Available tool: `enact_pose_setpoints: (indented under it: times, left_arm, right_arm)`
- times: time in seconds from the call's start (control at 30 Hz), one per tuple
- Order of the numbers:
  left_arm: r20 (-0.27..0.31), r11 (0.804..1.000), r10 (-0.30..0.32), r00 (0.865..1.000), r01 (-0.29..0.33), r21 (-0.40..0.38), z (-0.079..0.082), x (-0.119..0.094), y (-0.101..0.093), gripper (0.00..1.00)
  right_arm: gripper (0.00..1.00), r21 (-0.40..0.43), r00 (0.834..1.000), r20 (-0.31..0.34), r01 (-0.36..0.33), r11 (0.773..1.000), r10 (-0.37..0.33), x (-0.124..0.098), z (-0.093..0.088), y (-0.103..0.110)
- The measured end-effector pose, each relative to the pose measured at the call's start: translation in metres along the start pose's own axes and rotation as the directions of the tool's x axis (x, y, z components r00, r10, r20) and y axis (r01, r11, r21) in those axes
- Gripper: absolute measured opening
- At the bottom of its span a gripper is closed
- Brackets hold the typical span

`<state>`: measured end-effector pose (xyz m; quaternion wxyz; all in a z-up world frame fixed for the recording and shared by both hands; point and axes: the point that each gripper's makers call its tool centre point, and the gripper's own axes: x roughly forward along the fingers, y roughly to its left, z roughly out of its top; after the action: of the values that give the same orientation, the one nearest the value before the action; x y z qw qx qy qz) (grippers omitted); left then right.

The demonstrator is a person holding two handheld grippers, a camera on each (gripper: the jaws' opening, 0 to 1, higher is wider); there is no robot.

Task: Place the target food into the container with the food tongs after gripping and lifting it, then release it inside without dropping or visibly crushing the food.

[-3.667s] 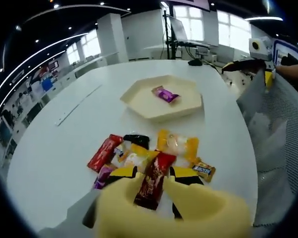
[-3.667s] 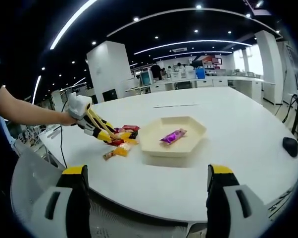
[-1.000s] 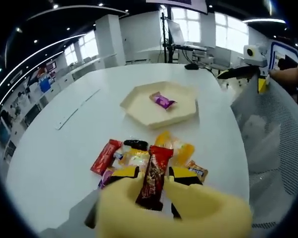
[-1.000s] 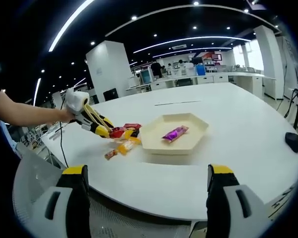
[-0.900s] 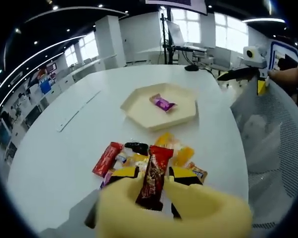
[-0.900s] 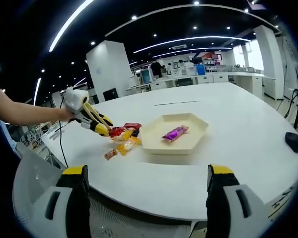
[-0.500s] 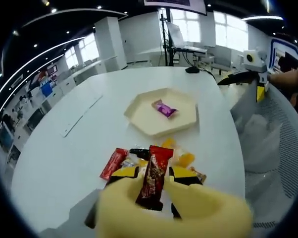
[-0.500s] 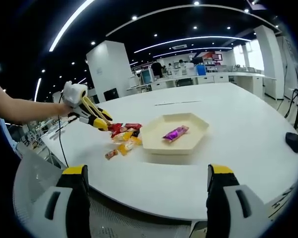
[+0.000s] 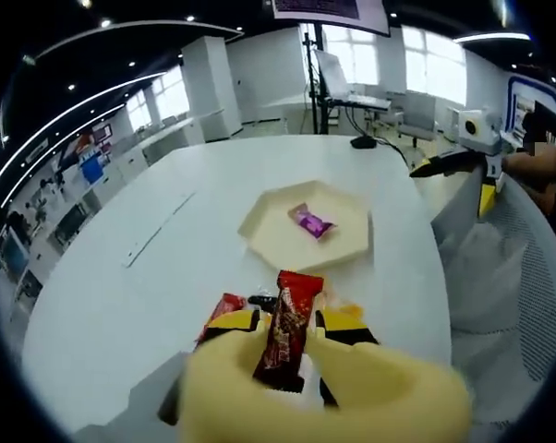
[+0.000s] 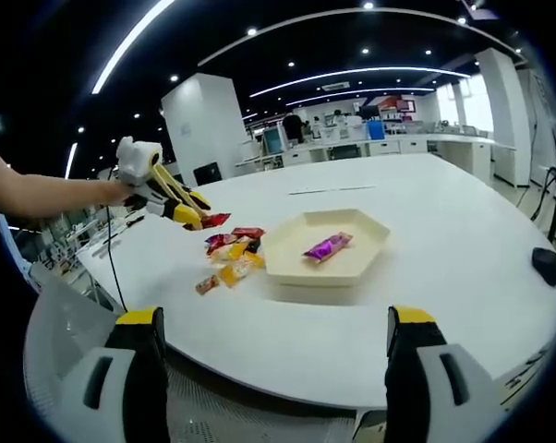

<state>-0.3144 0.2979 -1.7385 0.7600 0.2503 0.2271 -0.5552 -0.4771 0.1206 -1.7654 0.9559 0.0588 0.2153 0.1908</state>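
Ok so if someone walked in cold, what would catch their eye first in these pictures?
Probably the red snack packet pinched in the left gripper, lifted above the heap of snacks on the white table. Next, the cream hexagonal tray beside that heap, holding one purple candy.

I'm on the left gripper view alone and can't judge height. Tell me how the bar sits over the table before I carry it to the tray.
Observer: In the right gripper view, the left gripper holds the bar in the air, clear above the pile.
Operator: Place the tray for me from there.
Observer: The tray lies beyond the pile from the bar. The bar is not over it yet.
Operator: Report the right gripper.
Observer: The right gripper is open and empty, off the near edge of the table, apart from the tray.
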Motion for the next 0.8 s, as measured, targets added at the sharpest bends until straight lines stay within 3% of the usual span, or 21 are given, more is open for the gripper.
enact_pose_setpoints:
  times: [0.8]
  left_arm:
    - [-0.019,0.997,-0.043,0.999,0.044,0.057,0.041,0.038,-0.017,0.21]
  right_arm:
    - [0.99,-0.014,1.0,0.012,0.003,1.0,-0.003,-0.001,0.002,0.0]
